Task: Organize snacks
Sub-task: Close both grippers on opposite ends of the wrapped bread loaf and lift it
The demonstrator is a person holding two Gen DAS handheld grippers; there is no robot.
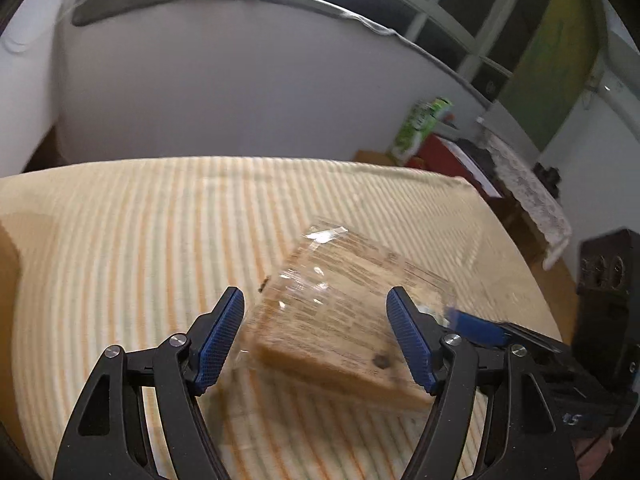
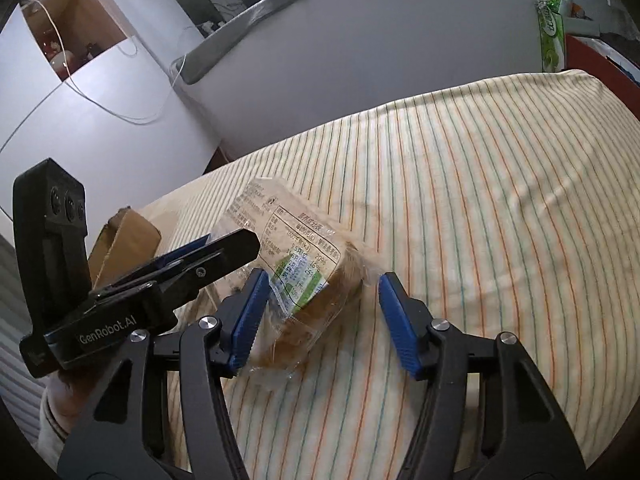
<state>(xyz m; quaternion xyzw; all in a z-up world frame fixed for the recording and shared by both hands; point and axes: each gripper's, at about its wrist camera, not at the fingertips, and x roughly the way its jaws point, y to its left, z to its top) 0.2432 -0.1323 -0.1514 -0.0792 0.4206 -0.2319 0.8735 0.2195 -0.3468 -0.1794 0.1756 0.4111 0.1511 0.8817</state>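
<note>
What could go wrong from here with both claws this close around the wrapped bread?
1. The two claws may collide: the left claw reaches across just beside the right claw.
2. The bread pack has loose, glossy film; a pad could catch only wrapper and slip.
3. Closing on the soft slices between the open left claw's pads might squash them.

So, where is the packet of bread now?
The packet of bread lies on the striped cloth, in front of both grippers. In the right wrist view it is at lower centre, with a cardboard box to its left.
</note>
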